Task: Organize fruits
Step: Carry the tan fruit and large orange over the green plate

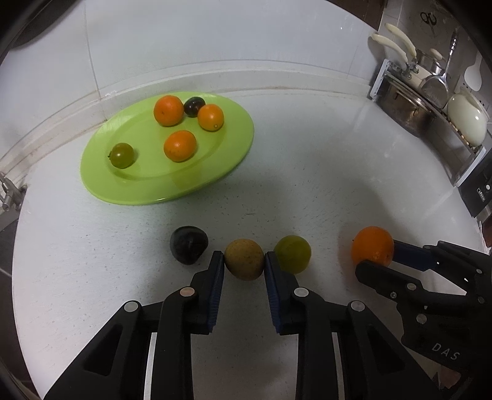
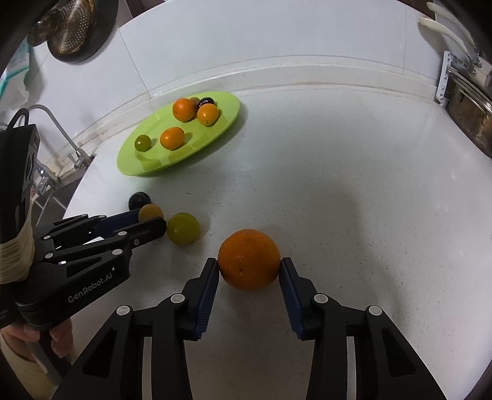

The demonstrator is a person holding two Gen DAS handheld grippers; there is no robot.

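Note:
On the white counter lies a row of fruit. My left gripper (image 1: pixel 244 257) is shut on a brownish-yellow fruit (image 1: pixel 243 266), with both blue pads pressed against its sides. A dark fruit (image 1: pixel 188 244) lies just left of it and a yellow-green fruit (image 1: pixel 292 254) just right. Further right, my right gripper (image 2: pixel 249 264) is shut on a large orange (image 2: pixel 248 257) that rests on the counter. Behind, a green plate (image 1: pixel 215 172) holds three small oranges, a dark plum (image 1: pixel 194 106) and a green fruit (image 1: pixel 122 155).
A dish rack (image 1: pixel 430 98) with pots and ladles stands at the right edge of the counter. A faucet (image 2: pixel 58 129) and the sink lie past the counter's left edge. A colander (image 2: pixel 70 27) hangs on the tiled wall. A person's hand (image 2: pixel 58 335) holds the left gripper.

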